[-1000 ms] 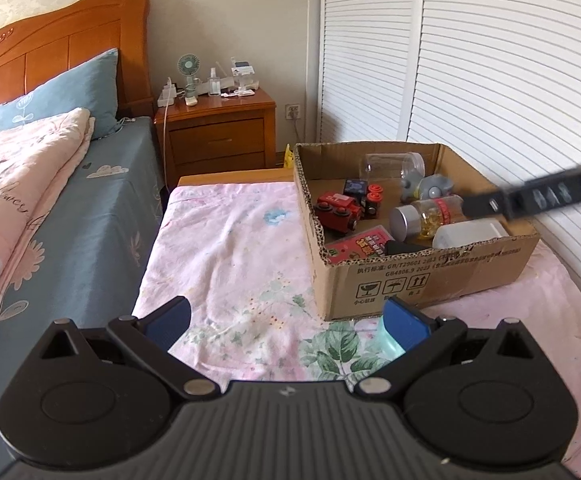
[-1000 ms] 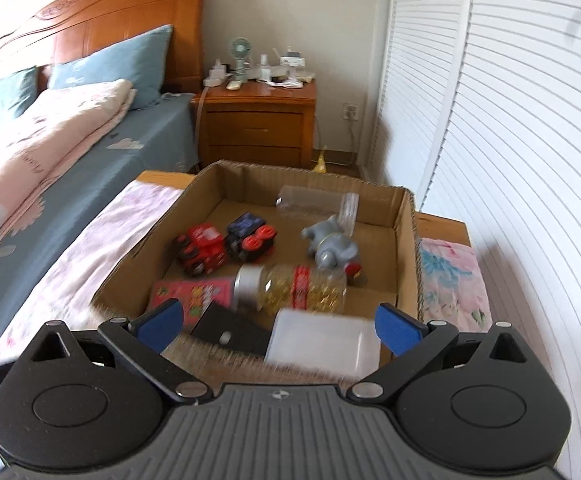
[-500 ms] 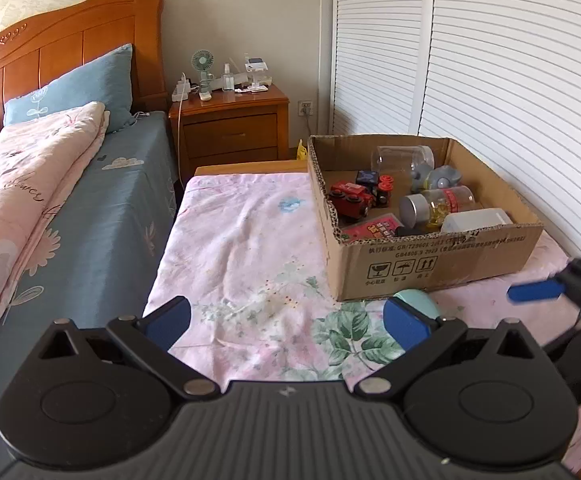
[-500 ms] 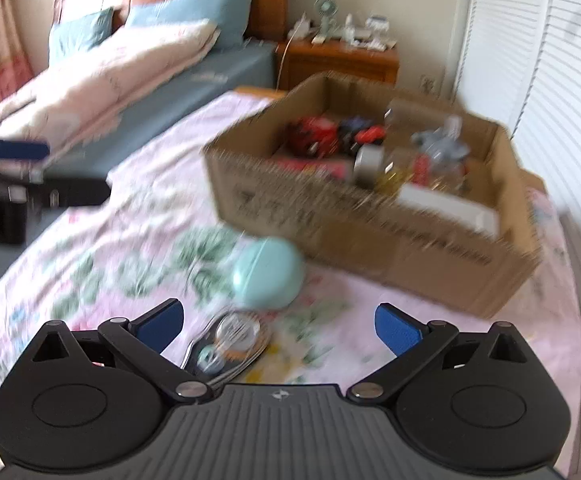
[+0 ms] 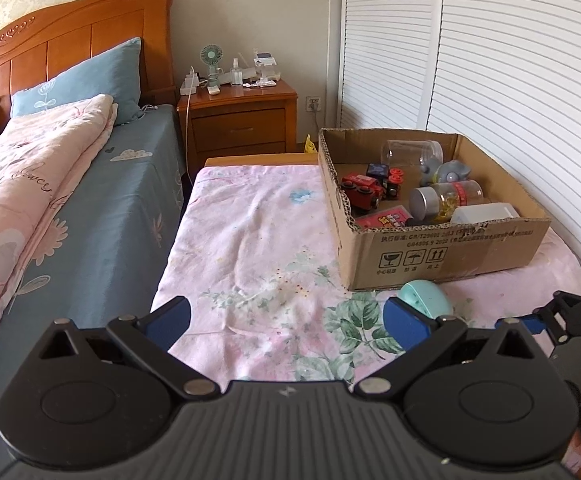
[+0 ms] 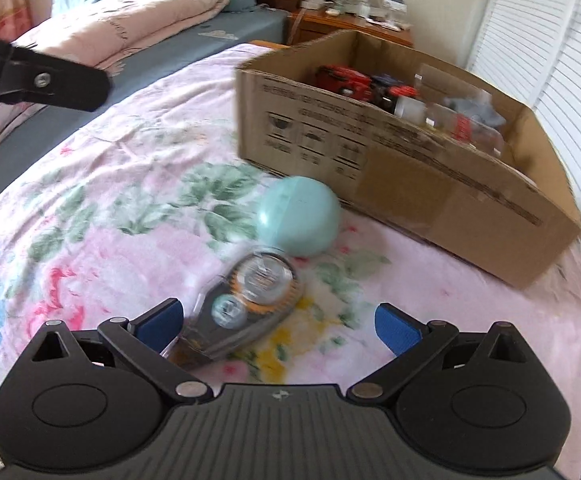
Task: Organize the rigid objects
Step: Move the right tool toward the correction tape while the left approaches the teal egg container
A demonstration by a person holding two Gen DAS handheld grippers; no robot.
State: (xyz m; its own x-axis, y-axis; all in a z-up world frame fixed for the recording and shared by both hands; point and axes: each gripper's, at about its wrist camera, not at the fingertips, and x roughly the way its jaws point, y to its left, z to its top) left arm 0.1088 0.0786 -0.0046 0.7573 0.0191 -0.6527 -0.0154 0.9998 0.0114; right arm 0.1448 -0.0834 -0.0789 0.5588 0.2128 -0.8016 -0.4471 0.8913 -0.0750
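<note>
A cardboard box (image 5: 446, 248) (image 6: 410, 168) stands on the pink floral cloth and holds red toy cars (image 5: 360, 189), jars and a white container. A mint-green round object (image 6: 298, 216) (image 5: 426, 299) lies in front of the box. A clear tape-dispenser-like item (image 6: 246, 300) lies just ahead of my right gripper (image 6: 276, 322), which is open and empty right over it. My left gripper (image 5: 286, 318) is open and empty, held back over the cloth's near edge.
A bed (image 5: 50, 200) with a pink quilt lies to the left. A wooden nightstand (image 5: 242, 120) with a small fan stands at the back. White slatted doors (image 5: 490, 60) run along the right. The left gripper's finger shows at the right wrist view's upper left (image 6: 50, 80).
My right gripper left the box, swung down in front of it and moved close to the clear item. My left gripper drew back a little.
</note>
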